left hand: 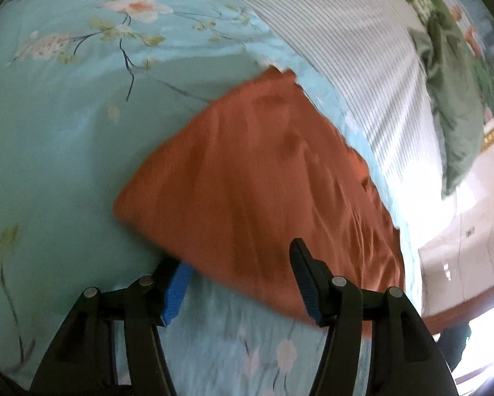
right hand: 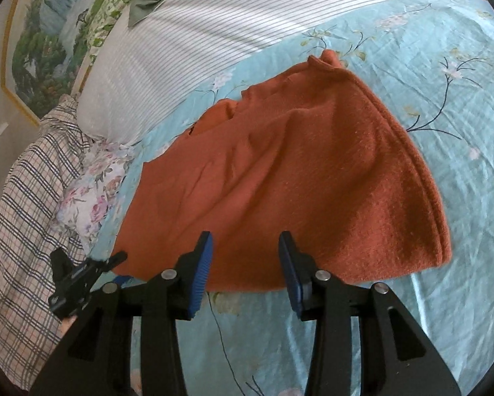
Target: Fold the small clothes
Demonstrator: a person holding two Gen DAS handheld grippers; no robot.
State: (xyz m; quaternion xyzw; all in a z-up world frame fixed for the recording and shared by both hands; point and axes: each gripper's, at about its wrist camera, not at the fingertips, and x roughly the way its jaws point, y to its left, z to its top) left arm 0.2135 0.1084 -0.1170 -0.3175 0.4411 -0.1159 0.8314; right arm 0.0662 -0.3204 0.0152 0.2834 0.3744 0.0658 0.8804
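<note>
A rust-orange knitted garment [left hand: 253,178] [right hand: 296,171] lies folded and fairly flat on the teal floral bedsheet [left hand: 65,132] [right hand: 445,49]. My left gripper [left hand: 235,257] stands open at the garment's near edge. Its left blue pad sits at the edge of the cloth and its right finger is over the cloth. My right gripper [right hand: 246,237] is open too, its tips above the garment's near hem with nothing pinched. In the right wrist view the left gripper [right hand: 120,268] shows at the garment's left corner.
A white striped pillow [left hand: 346,49] [right hand: 197,33] lies just beyond the garment. A green cloth [left hand: 451,99] and a framed painting [right hand: 32,49] are at the head of the bed. Plaid fabric [right hand: 26,198] and a floral cushion [right hand: 92,194] lie to the left.
</note>
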